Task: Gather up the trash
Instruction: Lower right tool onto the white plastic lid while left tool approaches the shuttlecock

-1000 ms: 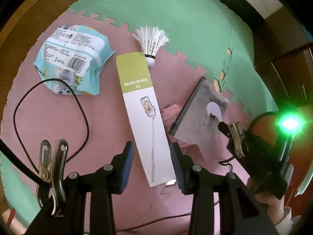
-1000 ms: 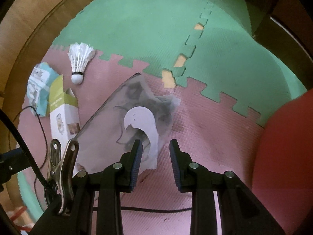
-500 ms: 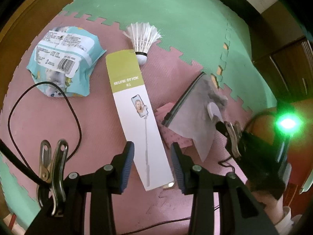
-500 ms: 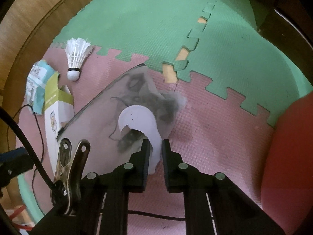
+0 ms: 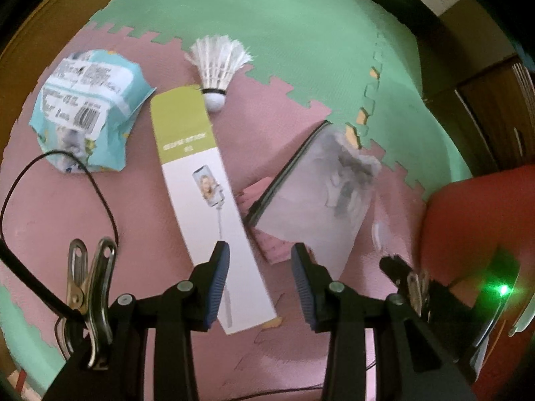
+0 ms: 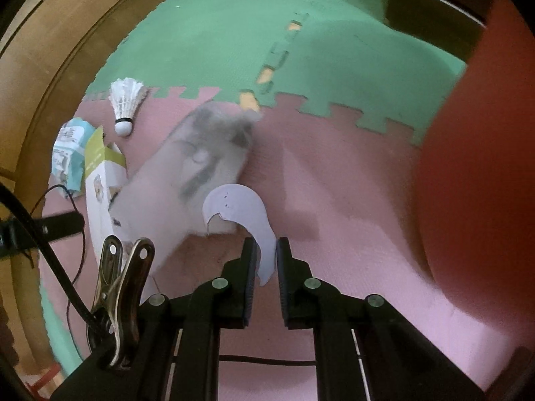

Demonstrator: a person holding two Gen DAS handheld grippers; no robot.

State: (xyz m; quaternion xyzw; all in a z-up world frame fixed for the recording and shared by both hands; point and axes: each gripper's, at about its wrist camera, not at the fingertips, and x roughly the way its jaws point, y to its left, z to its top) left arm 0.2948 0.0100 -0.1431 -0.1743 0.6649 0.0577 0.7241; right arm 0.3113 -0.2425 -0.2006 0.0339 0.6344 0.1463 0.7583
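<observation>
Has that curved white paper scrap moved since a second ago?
Yes. The white paper scrap, pinched in the right gripper, has come off the grey plastic bag rightward, toward the red seat.

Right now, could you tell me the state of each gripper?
Left gripper: open, holding nothing.
Right gripper: shut on the white paper scrap.

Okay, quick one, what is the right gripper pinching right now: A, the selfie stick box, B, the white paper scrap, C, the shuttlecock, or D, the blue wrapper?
B: the right gripper has its jaws closed on the curved white paper scrap, lifted off the grey bag; the shuttlecock, box and wrapper lie on the mat at the left.
</observation>
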